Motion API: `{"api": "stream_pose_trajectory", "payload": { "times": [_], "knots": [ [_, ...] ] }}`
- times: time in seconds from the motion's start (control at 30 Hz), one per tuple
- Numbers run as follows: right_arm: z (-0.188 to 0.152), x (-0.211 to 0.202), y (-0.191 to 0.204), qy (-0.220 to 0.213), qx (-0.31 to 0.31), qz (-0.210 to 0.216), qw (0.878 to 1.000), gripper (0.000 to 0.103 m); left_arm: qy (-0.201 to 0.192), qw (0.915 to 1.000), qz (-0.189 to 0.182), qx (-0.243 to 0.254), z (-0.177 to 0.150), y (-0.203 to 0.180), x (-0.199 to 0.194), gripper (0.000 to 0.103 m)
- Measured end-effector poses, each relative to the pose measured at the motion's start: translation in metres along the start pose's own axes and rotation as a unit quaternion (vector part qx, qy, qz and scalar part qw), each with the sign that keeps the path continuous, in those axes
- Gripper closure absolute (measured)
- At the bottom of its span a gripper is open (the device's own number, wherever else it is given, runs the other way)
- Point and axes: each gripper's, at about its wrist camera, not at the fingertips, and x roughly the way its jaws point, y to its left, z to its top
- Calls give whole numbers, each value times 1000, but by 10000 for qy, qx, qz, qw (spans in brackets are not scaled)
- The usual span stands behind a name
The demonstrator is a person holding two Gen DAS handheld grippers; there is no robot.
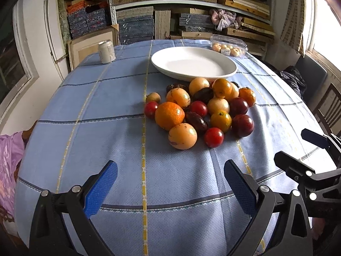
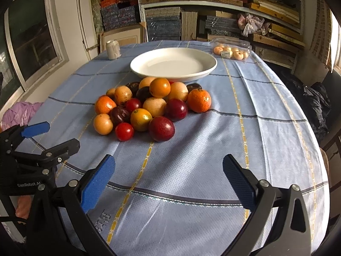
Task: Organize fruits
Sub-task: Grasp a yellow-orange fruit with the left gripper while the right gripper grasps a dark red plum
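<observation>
left wrist: round glossy fruits [image 1: 200, 111], smooth plate [image 1: 194, 64].

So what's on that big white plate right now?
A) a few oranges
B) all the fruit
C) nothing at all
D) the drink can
C: the white plate shows only its bare surface, while the pile of fruit sits on the blue tablecloth in front of it and the can stands off to its left.

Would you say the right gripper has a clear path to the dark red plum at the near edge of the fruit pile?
Probably yes: the right gripper is open, the plum lies at the pile's near edge, and only bare tablecloth lies between them.
</observation>
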Motion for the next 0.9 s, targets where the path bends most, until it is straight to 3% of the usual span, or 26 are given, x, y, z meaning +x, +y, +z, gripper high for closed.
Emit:
{"api": "stream_pose_trajectory", "payload": {
  "times": [0.27, 0.43, 0.5, 0.57, 0.6, 0.7, 0.9],
  "knots": [
    [11, 33, 3, 237, -122, 117, 9996, 4, 381, 9991, -164, -47, 1, 14, 26, 3],
    [25, 50, -7, 343, 100, 190, 9992, 4, 439, 9970, -574, -270, 13, 19, 39, 3],
    [29, 58, -8, 353, 54, 117, 9993, 6, 449, 9966, -627, -291, 19, 19, 46, 12],
    [31, 64, -9, 370, 34, 79, 9993, 8, 519, 9964, -636, -202, 25, 16, 54, 29],
    [32, 67, -10, 387, 45, 71, 9992, 9, 552, 9962, -644, -194, 26, 14, 58, 30],
    [35, 79, -13, 510, 97, 110, 9986, 31, 677, 9950, -701, -199, 28, 13, 70, 35],
    [40, 95, -14, 654, 154, 263, 9974, 32, 673, 9936, -886, -194, 31, 11, 77, 38]
  ]
}}
